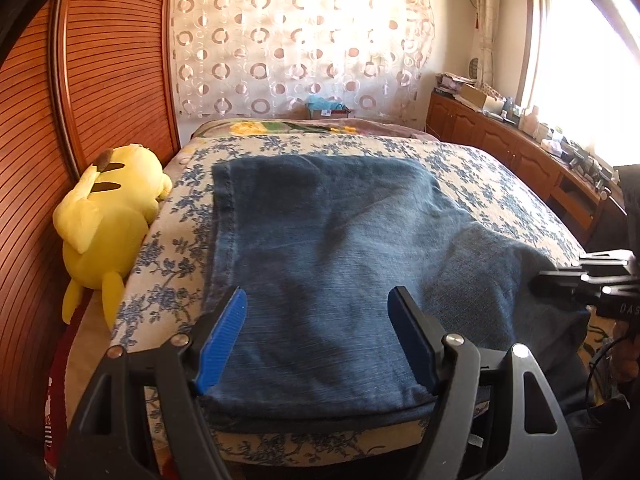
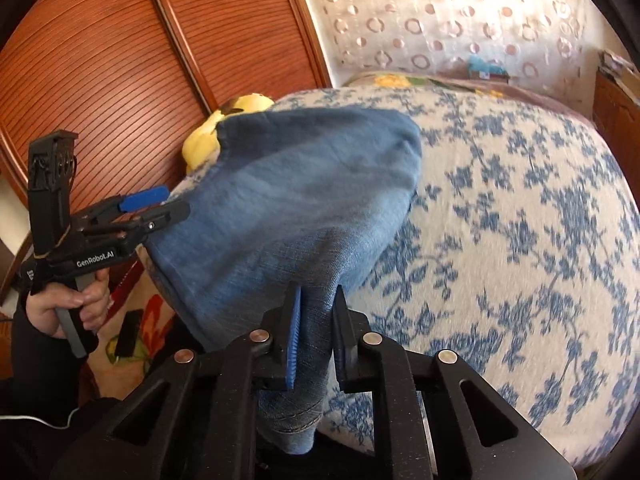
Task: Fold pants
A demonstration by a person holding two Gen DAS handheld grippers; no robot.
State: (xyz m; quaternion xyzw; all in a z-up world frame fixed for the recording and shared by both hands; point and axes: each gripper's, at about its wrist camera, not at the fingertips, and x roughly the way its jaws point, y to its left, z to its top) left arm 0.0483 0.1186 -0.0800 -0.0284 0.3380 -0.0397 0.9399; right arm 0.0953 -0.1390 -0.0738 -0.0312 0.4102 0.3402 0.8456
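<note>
The pants, blue denim, lie spread across the near end of the bed, which carries a white cover printed with blue flowers. In the left wrist view the left gripper sits above the near edge of the denim with its jaws released and set wide apart; its blue ribbed pads flank the fabric without pinching it. In the right wrist view the right gripper has its jaws clenched on a gathered fold of the pants, with a hemmed end of denim hanging below the jaws. From that grip the fabric rises and drapes back onto the bed. The left gripper appears in the same view at the left edge of the denim, held in a hand. A yellow plush toy lies beside the bed against a slatted wooden door. A patterned curtain hangs behind the bed.
</note>
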